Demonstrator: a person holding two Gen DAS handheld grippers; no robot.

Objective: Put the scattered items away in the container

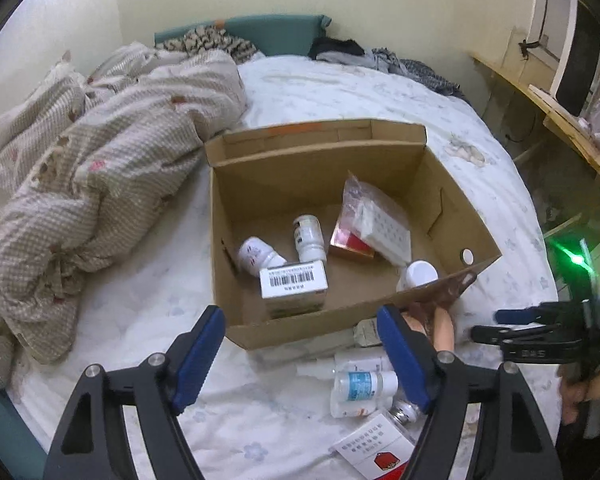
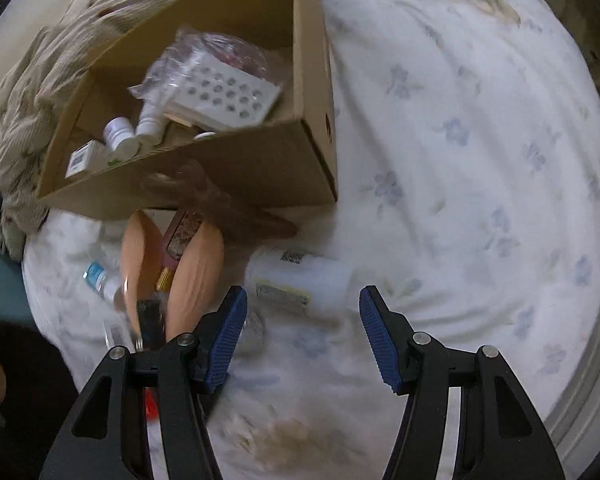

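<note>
An open cardboard box stands on the bed and holds white bottles, a barcoded carton, a pill tray and a plastic bag. My left gripper is open and empty, just before the box's near wall. Loose items lie in front of the box: a blue-labelled bottle, a white card with red print. In the right wrist view the box is at upper left. My right gripper is open and empty, just short of a white bottle lying on its side. Peach-coloured pieces lie left of it.
A crumpled checked quilt fills the bed's left side. Clothes lie by the teal headboard. A wooden shelf runs along the right. The floral sheet stretches to the right of the box.
</note>
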